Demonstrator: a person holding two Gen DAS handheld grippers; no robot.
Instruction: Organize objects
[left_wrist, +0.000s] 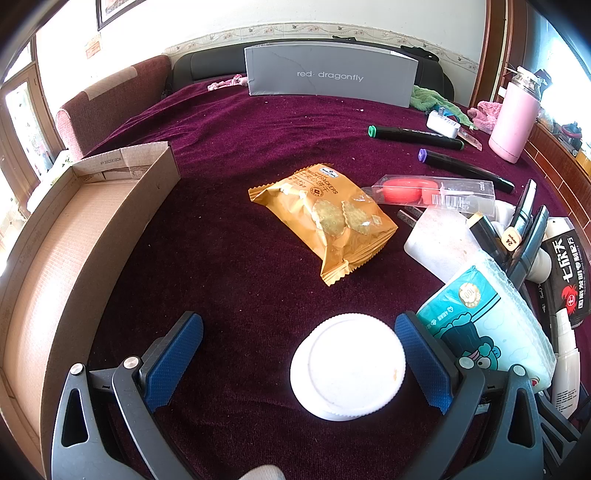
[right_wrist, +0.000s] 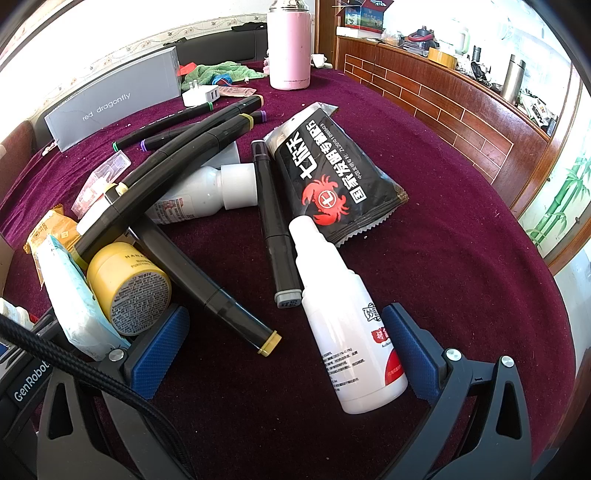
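My left gripper (left_wrist: 299, 354) hangs open over the maroon cloth, a round white lid (left_wrist: 347, 367) lying between its blue pads, nearer the right one; I see no pad pressing on it. Beyond it lie an orange cracker packet (left_wrist: 325, 218) and an open cardboard box (left_wrist: 77, 236) at the left. My right gripper (right_wrist: 284, 350) is open too. A white spray bottle (right_wrist: 343, 325) and the yellow-capped end of a black marker (right_wrist: 207, 284) lie between its fingers, neither gripped. A yellow jar (right_wrist: 127, 284) and a tissue pack (right_wrist: 70, 299) sit by its left finger.
A black crab-print snack bag (right_wrist: 332, 173), several black markers (right_wrist: 184, 147), a white bottle (right_wrist: 207, 192), a pink flask (right_wrist: 290, 48), a white charger (right_wrist: 201, 95) and a grey shoe box (left_wrist: 332, 74) crowd the cloth. A red item in a clear case (left_wrist: 432, 192) lies near the crackers.
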